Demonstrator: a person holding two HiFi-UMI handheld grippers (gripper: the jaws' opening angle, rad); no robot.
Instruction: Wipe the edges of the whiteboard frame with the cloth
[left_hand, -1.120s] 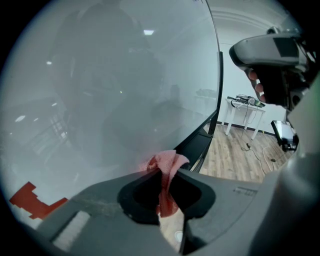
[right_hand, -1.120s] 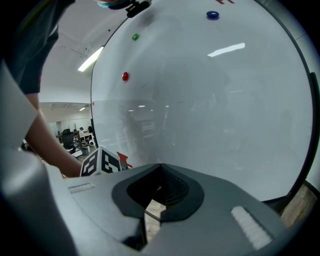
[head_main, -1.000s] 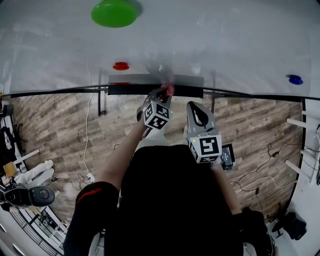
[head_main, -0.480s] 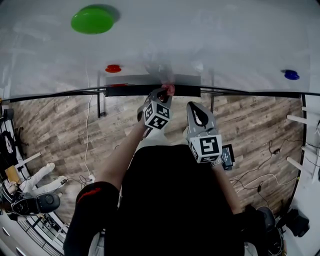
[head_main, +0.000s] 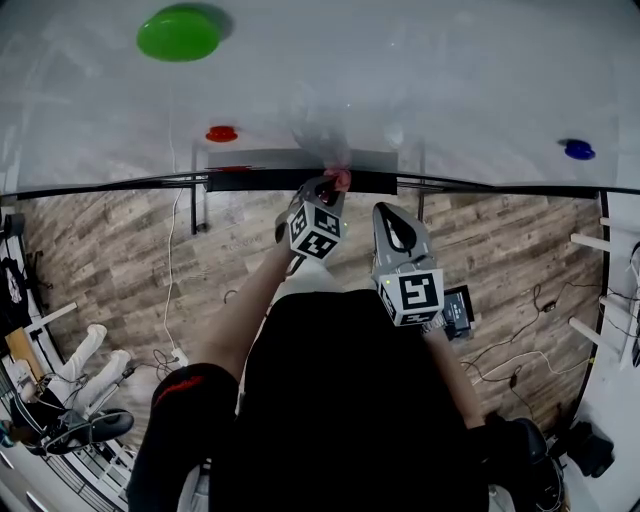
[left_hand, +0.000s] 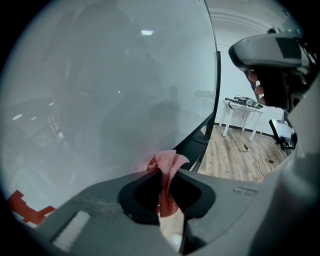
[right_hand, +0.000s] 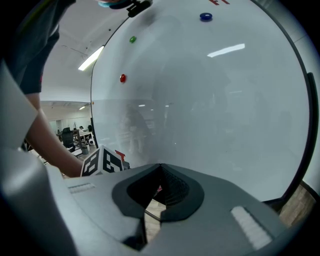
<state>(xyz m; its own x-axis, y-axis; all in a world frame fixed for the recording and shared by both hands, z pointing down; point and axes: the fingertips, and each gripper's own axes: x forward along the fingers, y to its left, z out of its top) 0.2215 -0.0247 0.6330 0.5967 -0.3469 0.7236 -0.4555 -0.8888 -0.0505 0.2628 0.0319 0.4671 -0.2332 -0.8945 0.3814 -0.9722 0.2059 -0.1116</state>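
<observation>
The whiteboard (head_main: 420, 80) fills the top of the head view, and its black frame (head_main: 500, 189) runs along the lower edge. My left gripper (head_main: 333, 186) is shut on a pink cloth (head_main: 341, 178) and holds it against the frame at the black pen tray (head_main: 250, 180). In the left gripper view the cloth (left_hand: 167, 162) bunches out of the jaws against the board beside the frame (left_hand: 212, 112). My right gripper (head_main: 389, 213) hangs a little below the frame, to the right of the left one, shut with nothing in it. Its closed jaws (right_hand: 160, 169) face the board.
A green magnet (head_main: 178, 32), a red magnet (head_main: 221, 133) and a blue magnet (head_main: 578, 149) stick to the board. Below lies a wooden floor (head_main: 110, 260) with cables (head_main: 170, 300). An office chair (head_main: 70, 425) stands at the lower left, white table legs (head_main: 590, 330) at the right.
The board's magnets have slid left in the head view as the camera shifted. Both grippers stay where they were, and the chair at the lower left has moved.
</observation>
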